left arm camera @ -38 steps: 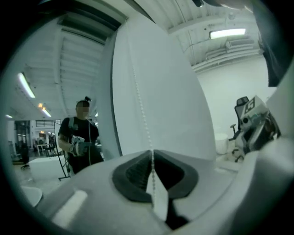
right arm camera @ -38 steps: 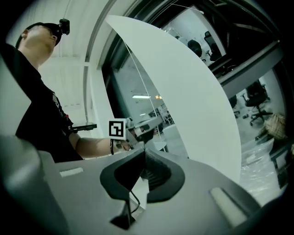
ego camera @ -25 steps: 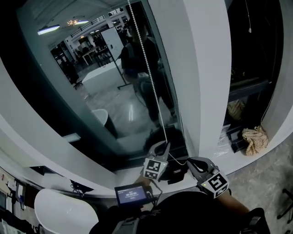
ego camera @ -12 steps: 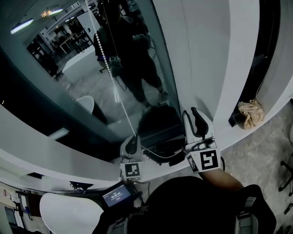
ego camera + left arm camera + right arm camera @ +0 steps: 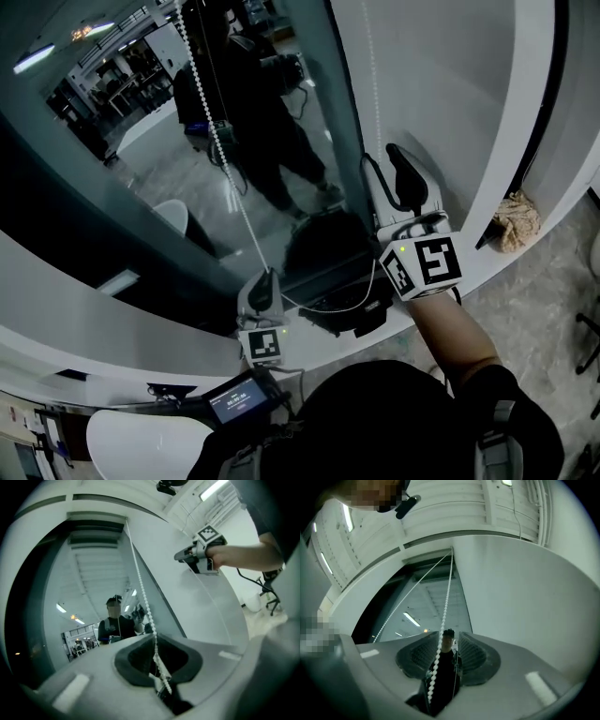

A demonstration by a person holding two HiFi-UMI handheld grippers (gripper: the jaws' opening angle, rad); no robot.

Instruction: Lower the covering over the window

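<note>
Right tongs (image 5: 380, 159) risen beside window (image 5: 112, 178), jaws just spread round bead chain (image 5: 222, 141); left tongs (image 5: 266, 277) pinch chain lower down.

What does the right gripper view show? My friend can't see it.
The right gripper's grey jaws have just been opening and stand apart, a white beaded cord passing between them. The cord climbs to the top of a dark glass window beside a white wall.

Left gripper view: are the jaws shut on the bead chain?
Yes, the left gripper has its jaws closed together, with the bead chain pinched between them and running up from the tips.
</note>
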